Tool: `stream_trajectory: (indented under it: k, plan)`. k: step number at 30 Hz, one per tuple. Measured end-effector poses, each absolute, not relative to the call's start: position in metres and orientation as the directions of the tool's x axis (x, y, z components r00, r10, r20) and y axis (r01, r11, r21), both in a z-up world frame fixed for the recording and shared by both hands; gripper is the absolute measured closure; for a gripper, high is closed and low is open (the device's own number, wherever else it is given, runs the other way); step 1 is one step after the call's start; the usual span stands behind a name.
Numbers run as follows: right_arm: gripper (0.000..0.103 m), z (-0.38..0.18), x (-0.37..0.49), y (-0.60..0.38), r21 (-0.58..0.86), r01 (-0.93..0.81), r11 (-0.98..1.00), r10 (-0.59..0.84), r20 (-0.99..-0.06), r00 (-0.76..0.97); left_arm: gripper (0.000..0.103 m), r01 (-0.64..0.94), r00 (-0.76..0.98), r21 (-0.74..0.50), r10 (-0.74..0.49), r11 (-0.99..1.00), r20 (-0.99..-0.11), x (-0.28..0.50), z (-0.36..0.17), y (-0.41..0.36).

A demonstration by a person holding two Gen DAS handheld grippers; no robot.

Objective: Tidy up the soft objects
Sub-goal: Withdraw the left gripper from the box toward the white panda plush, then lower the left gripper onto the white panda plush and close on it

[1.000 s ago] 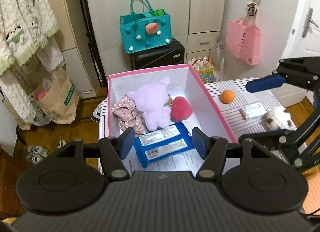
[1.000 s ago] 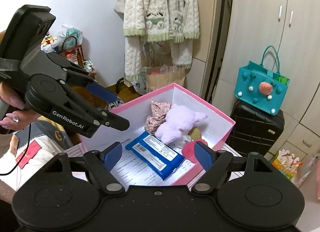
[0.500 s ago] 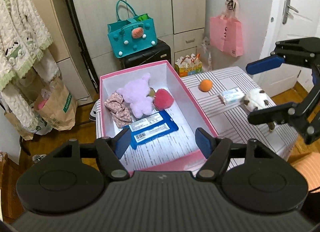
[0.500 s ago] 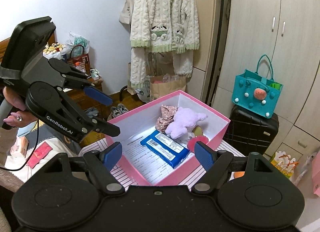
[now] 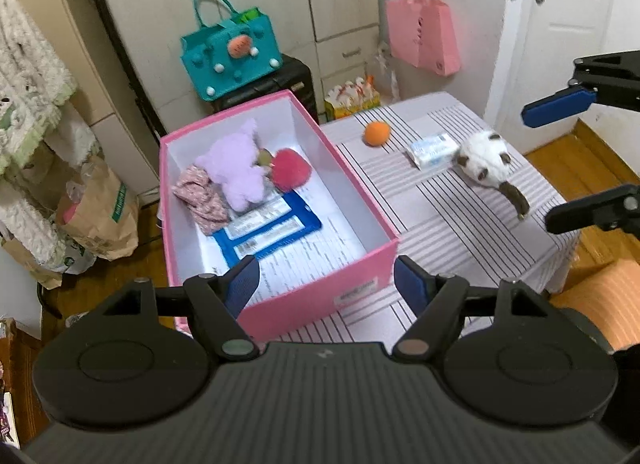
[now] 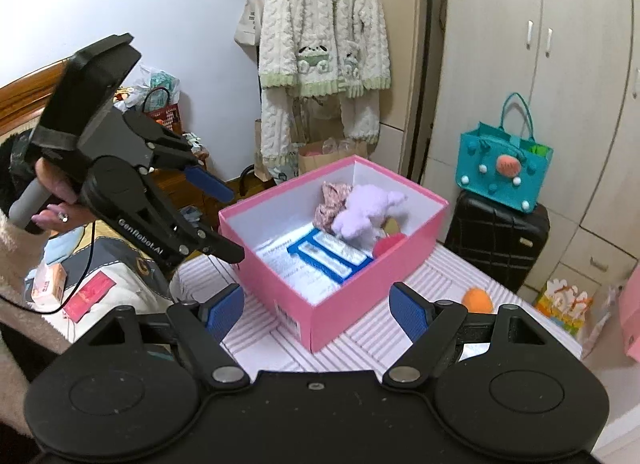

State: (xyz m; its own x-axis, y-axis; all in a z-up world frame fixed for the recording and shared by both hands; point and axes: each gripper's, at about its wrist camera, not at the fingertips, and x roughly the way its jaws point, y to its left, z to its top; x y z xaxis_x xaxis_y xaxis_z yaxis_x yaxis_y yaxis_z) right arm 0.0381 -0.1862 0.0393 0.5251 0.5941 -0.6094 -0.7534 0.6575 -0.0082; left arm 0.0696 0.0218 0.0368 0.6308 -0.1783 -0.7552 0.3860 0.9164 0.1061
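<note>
A pink box (image 5: 320, 291) (image 6: 360, 296) stands on the striped table (image 5: 448, 220). In it lie a purple plush (image 5: 236, 168) (image 6: 364, 208), a red plush (image 5: 291, 169), a patterned cloth (image 5: 200, 196) and a blue packet (image 5: 266, 230) (image 6: 330, 254). On the table to the right of the box lie an orange ball (image 5: 376, 133) (image 6: 477, 300), a tissue pack (image 5: 433, 150) and a white-and-brown plush (image 5: 486, 162). My left gripper (image 5: 326, 286) (image 6: 224, 220) is open and empty, above the box's near end. My right gripper (image 6: 318, 310) (image 5: 560, 160) is open and empty, near the white plush.
A teal bag (image 5: 230, 52) sits on a black suitcase (image 5: 276, 82) behind the table. A pink bag (image 5: 424, 36) hangs on the wall near a door (image 5: 560, 24). A white cardigan (image 6: 324, 36) hangs by the wardrobe. Paper bags (image 5: 100, 212) stand on the floor.
Both grippers have drawn back and up from the box, which now looks smaller and farther. Both stay open. Nothing in the box or on the table has moved.
</note>
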Motion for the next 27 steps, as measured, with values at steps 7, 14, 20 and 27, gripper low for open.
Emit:
stream_trajectory:
  k: [7, 14, 20, 27]
  plan:
    - [0.019, 0.016, 0.028, -0.219, 0.024, -0.712, 0.701, 0.564, -0.630, 0.534, 0.028, 0.442, 0.577, 0.095, -0.201, 0.892, -0.792, 0.071, 0.022, -0.003]
    - [0.019, -0.015, 0.029, -0.256, 0.061, -0.656, 0.752, 0.529, -0.649, 0.547, 0.025, 0.530, 0.520, 0.069, -0.259, 0.845, -0.814, 0.075, 0.010, -0.045]
    - [0.019, -0.042, 0.043, -0.283, 0.044, -0.598, 0.800, 0.478, -0.650, 0.591, 0.023, 0.593, 0.434, -0.005, -0.325, 0.806, -0.840, 0.090, -0.008, -0.081]
    - [0.019, -0.076, 0.061, -0.298, -0.041, -0.580, 0.814, 0.424, -0.641, 0.639, 0.022, 0.623, 0.385, -0.087, -0.401, 0.777, -0.831, 0.115, -0.028, -0.110]
